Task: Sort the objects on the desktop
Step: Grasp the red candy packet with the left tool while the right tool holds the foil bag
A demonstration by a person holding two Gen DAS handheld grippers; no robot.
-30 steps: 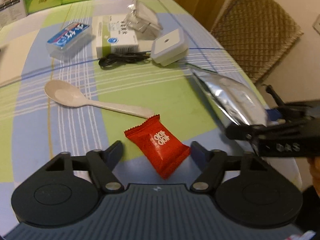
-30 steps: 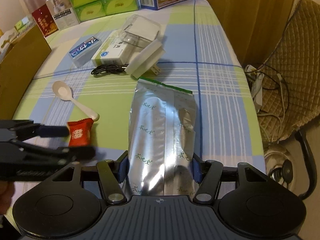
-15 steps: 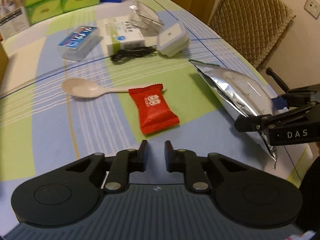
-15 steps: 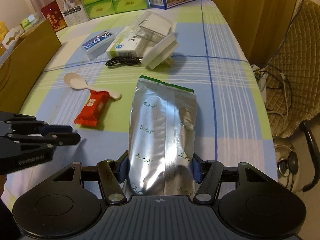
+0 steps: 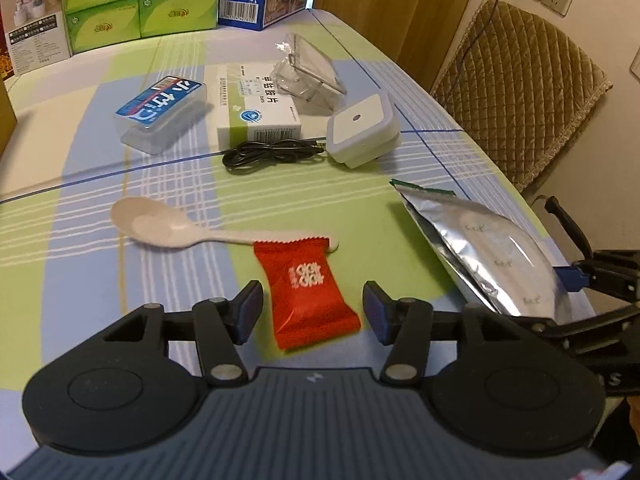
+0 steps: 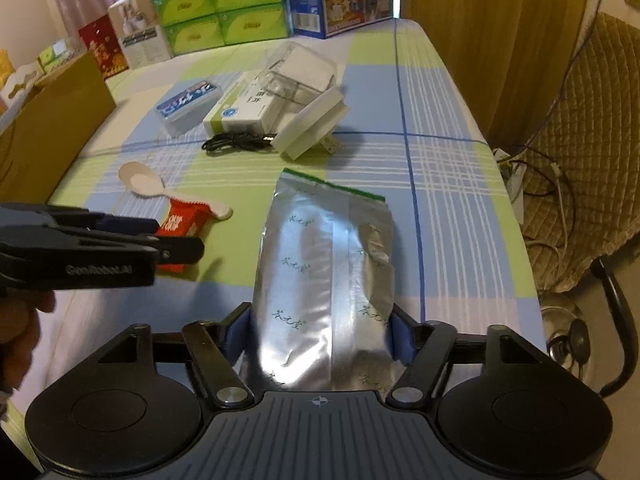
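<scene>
Left gripper stood spread around the red packet; right gripper pinched the foil pouch; sorting had barely begun, with items ahead unsorted.

Your left gripper is covering most of the red candy packet, which is itself overlapping the spoon's handle, while the silver pouch's lower end is disappearing behind your right gripper's body.
</scene>
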